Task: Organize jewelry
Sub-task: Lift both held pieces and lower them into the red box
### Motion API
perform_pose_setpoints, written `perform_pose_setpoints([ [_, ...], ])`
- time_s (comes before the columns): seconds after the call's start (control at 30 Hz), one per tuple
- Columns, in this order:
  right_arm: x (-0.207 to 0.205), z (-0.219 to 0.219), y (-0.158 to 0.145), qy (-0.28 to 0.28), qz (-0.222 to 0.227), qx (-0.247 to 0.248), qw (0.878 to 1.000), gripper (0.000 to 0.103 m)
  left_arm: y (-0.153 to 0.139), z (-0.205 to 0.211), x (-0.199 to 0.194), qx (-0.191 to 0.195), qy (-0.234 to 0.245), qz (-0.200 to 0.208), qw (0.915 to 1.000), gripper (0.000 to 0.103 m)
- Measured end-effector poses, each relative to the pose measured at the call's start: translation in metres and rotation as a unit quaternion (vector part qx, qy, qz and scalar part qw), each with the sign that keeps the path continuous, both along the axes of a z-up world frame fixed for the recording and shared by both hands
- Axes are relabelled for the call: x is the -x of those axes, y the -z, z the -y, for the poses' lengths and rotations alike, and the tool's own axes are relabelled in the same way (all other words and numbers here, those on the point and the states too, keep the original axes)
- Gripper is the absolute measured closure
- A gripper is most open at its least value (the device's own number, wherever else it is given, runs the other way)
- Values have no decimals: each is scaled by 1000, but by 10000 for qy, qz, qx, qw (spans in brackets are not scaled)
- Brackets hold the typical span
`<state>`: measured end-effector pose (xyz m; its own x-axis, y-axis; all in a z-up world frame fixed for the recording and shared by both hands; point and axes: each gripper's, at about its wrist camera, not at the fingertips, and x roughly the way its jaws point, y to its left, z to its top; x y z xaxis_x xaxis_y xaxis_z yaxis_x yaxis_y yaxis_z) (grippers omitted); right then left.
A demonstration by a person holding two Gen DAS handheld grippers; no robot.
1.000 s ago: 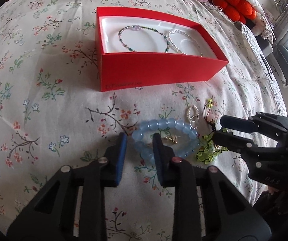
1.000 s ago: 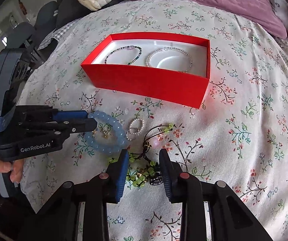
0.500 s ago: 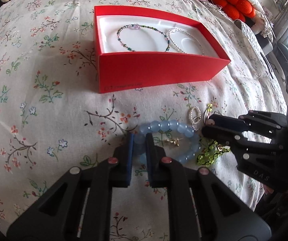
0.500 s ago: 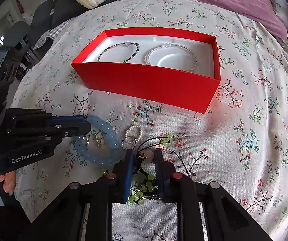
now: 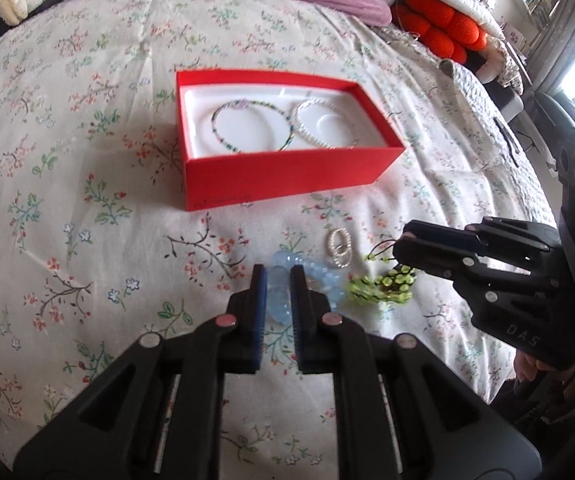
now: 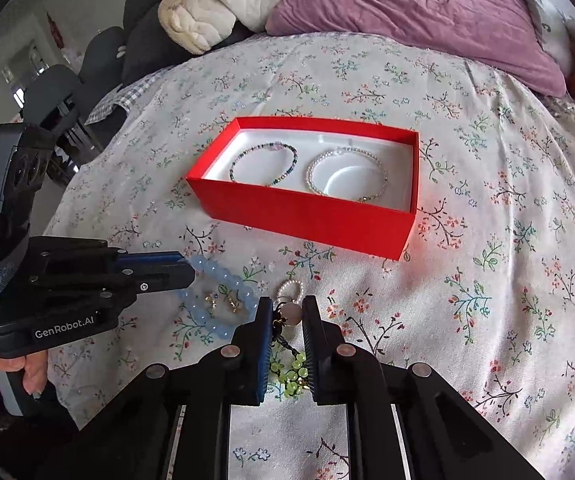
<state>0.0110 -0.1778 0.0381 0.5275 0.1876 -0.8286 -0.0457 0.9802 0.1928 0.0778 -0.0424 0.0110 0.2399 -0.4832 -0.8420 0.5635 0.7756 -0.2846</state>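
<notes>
Jaws of the left gripper (image 5: 278, 280) have narrowed over the past second and now clamp the near side of the pale blue bead bracelet (image 5: 319, 278), which a moment ago lay flat between wide jaws. In the left wrist view the bracelet looks bunched and raised off the bedspread; in the right wrist view its far loop (image 6: 223, 280) seems to lie on the cloth, with two small gold charms (image 6: 223, 302) inside the ring. I cannot tell how far it has lifted.

Jaws of the right gripper (image 6: 285, 320) have likewise closed in, and pinch the green bead bracelet (image 6: 291, 368) by its dark cord and a pale pink bead. Its green cluster (image 5: 383, 286) hangs just below that gripper at 3 o'clock in the left view.

Between the two tools, at 1 o'clock from the left jaws, a small pearl ring pair (image 5: 339, 244) lies untouched on the floral bedspread (image 5: 87, 200).

Farther out at 12 o'clock sits the open red box (image 5: 287, 172), already holding a dark seed-bead bracelet (image 5: 247, 124) and a pearl bracelet (image 5: 323, 124) side by side.

Both grasps look made, so the likely next step is carrying each piece to the box. The box floor is nearly filled, so placing them may mean overlap.
</notes>
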Motion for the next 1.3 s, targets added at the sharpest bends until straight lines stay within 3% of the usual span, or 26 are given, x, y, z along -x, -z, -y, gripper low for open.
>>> perform_pose_setpoints([
  [0.4,-1,-8,-46,-27,514,66,9987,88,-38,2,3,264,9,418,9988,90],
  [0.87,-15,-5,-69,146,881,85,9960,88,-79,-1,-6,843,-238,692,9937,90],
  [1.3,-46,9,-83,558,1214,-314,9905,88,-78,8,-41,1182,-643,656,9887,90],
])
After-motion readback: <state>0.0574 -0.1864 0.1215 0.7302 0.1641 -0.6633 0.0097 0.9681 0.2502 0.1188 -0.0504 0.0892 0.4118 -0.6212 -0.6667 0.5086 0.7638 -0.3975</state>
